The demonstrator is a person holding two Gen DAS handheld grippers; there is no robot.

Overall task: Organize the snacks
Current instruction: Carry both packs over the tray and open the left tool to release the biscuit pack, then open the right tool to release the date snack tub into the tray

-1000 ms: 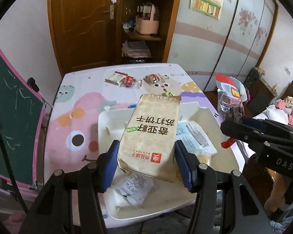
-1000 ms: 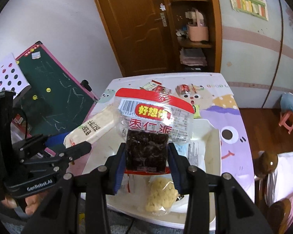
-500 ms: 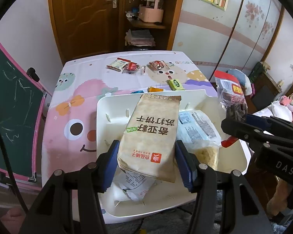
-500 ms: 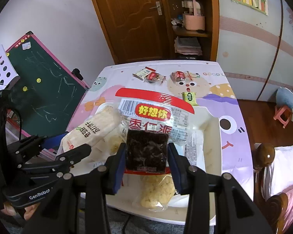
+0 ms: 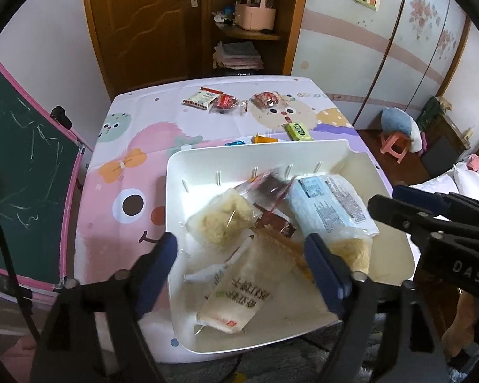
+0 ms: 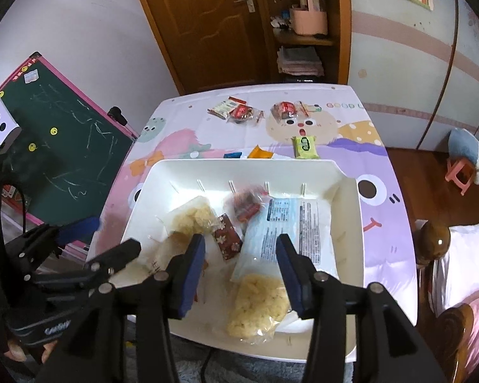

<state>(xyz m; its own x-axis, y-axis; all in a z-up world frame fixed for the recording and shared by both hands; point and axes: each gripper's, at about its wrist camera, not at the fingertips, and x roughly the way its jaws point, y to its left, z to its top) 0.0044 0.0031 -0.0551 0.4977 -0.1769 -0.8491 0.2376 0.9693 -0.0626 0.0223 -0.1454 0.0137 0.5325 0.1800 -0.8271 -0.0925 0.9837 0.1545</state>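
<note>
A white bin [image 5: 258,153] [image 6: 182,166] sits on the near part of the cartoon-print table. My left gripper [image 5: 242,271] is open and empty above its near left part. A tan cracker pack [image 5: 239,296] lies in the bin below it. My right gripper [image 6: 241,271] is open and empty above the bin's near middle. A red-and-clear date snack bag [image 6: 247,204] [image 5: 268,188] lies blurred near the bin's far wall. A pale blue pack [image 6: 287,223] [image 5: 329,204] and bags of yellow puffs [image 6: 258,306] [image 5: 223,220] also lie inside.
Small snacks lie on the table beyond the bin: a green pack [image 6: 305,146], an orange pack [image 6: 260,152], a red-and-white pack [image 6: 223,107] and red sweets [image 6: 284,108]. A green chalkboard [image 6: 64,146] stands left. A wooden chair [image 6: 437,245] is right.
Both grippers opened. The cracker pack dropped from my left gripper into the bin, and the date snack bag dropped from my right gripper into it.
</note>
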